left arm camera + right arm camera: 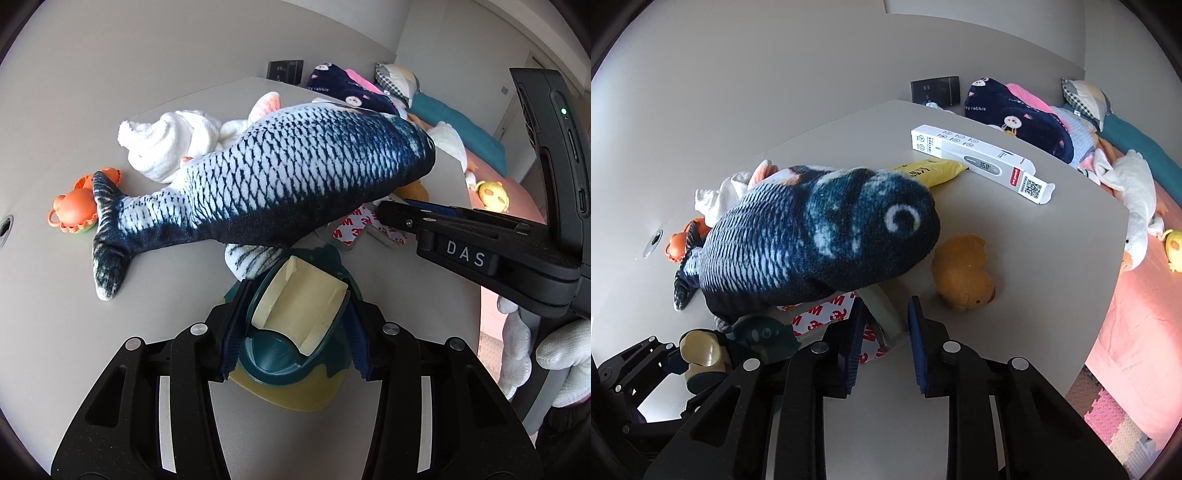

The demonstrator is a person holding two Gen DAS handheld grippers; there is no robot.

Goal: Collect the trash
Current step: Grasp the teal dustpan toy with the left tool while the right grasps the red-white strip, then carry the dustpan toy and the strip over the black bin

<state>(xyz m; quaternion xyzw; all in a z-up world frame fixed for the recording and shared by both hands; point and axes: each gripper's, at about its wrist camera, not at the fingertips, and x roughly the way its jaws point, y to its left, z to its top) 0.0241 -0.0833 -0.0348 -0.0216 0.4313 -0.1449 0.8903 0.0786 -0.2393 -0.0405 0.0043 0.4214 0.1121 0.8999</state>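
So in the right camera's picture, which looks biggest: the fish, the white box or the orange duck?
1. Fish, though it's nearest the camera.
2. White box.
3. Orange duck.

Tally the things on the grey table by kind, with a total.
Toys, 3: blue scaled plush fish, orange plastic crab toy, tan plush duck.
Packaging, 3: white thermometer box, yellow packet, red-printed 3M backing paper.
Cloth, 1: white towel.
Containers, 1: dark green tape holder.
Total: 8.

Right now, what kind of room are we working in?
Probably a child's bedroom: a bed with pink sheet and pillows beside the table, soft toys like the plush fish, foam play mats.
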